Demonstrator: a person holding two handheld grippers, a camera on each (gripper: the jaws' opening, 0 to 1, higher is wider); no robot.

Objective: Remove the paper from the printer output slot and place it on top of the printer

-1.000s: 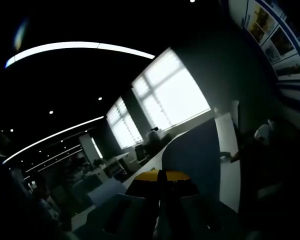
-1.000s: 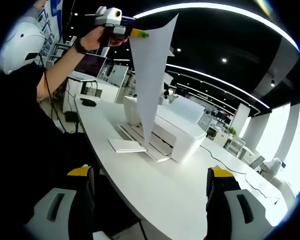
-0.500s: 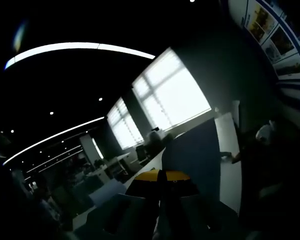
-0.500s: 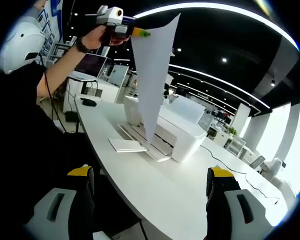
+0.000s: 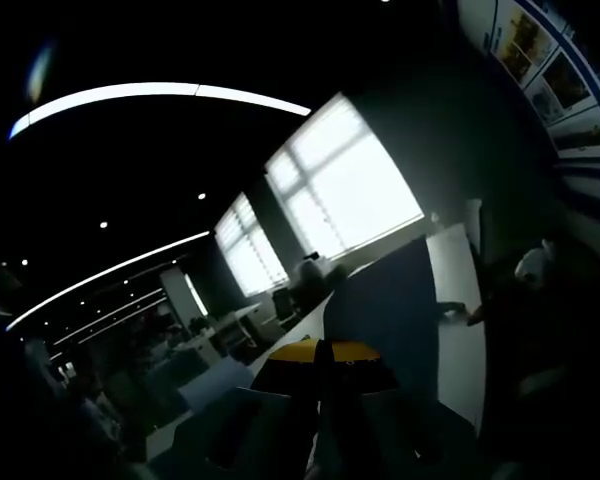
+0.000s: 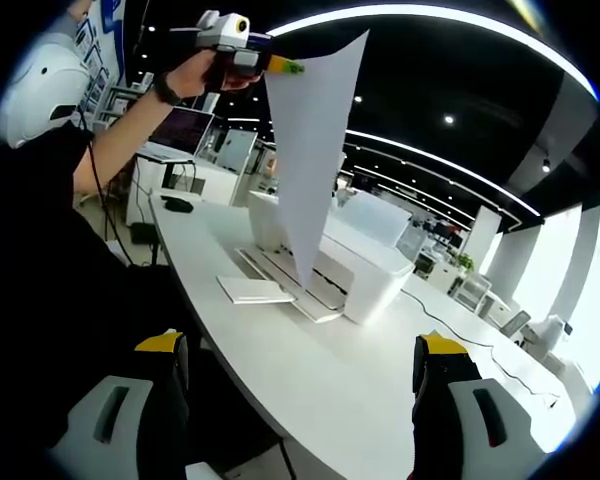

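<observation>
Clamped in the left hand-held gripper point(image 6: 280, 67), the paper point(image 6: 315, 150) has drifted slightly rightward, hanging above the printer point(image 6: 325, 260); right hand-held gripper point(image 6: 305, 385) waits apart. Lowering onto the top remains.

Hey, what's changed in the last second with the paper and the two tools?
The left tool, shut on the sheet of paper, has carried it slightly to the right in the right gripper view, above the printer; the sheet hangs clear of the output slot. The grip is unchanged. The right tool stays open and low over the white desk, holding nothing.
</observation>
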